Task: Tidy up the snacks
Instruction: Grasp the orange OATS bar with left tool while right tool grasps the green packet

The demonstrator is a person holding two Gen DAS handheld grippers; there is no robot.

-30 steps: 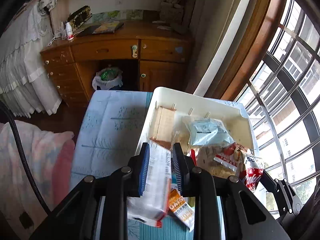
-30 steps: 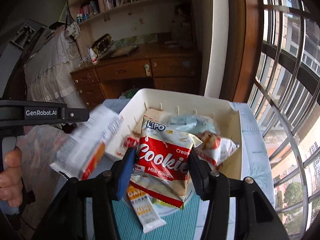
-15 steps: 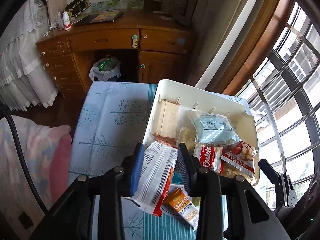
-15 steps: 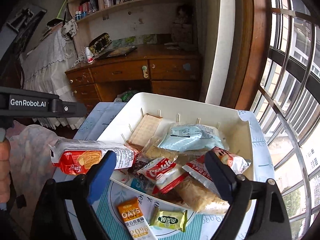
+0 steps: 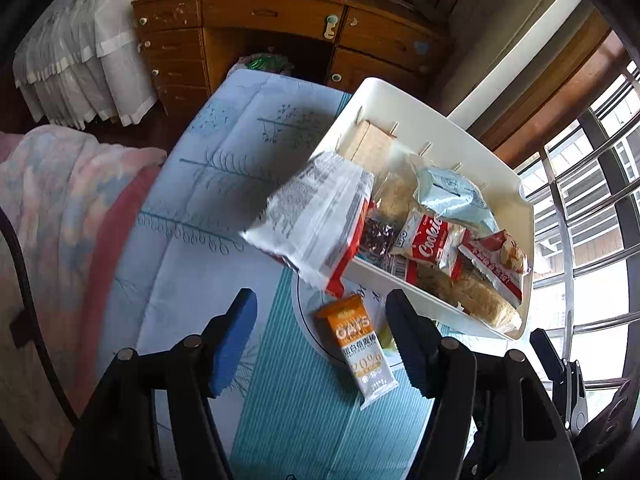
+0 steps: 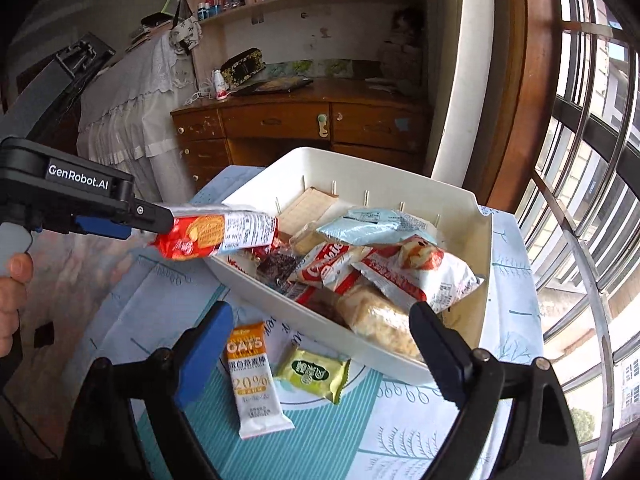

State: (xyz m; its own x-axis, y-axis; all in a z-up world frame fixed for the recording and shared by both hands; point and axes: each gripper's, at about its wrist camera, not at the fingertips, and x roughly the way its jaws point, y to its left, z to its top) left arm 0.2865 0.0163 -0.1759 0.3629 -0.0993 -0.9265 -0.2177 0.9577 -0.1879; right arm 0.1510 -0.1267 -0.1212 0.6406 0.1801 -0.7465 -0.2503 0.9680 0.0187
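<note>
- Since the earlier frames, both pairs of tongs have let go: the red-and-white biscuit packet (image 5: pixel 316 220) has left the left gripper (image 5: pixel 320 336) and now lies blurred over the near-left rim of the white plastic bin (image 5: pixel 492 164), centre frame.
- Its jaws have just been opening; they stand wide, nothing between the pads.
- The right gripper (image 6: pixel 320 352) gapes wider, empty; its red "Cookie" packet (image 6: pixel 332 264) lies in the bin.
- An orange oat bar (image 6: pixel 252 380) and a green sachet (image 6: pixel 314 374) lie on the blue cloth-covered table (image 6: pixel 400 440), lower centre.

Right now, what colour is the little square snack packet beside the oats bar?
Yellow-green, with a white round logo; the right wrist view shows it best.
</note>
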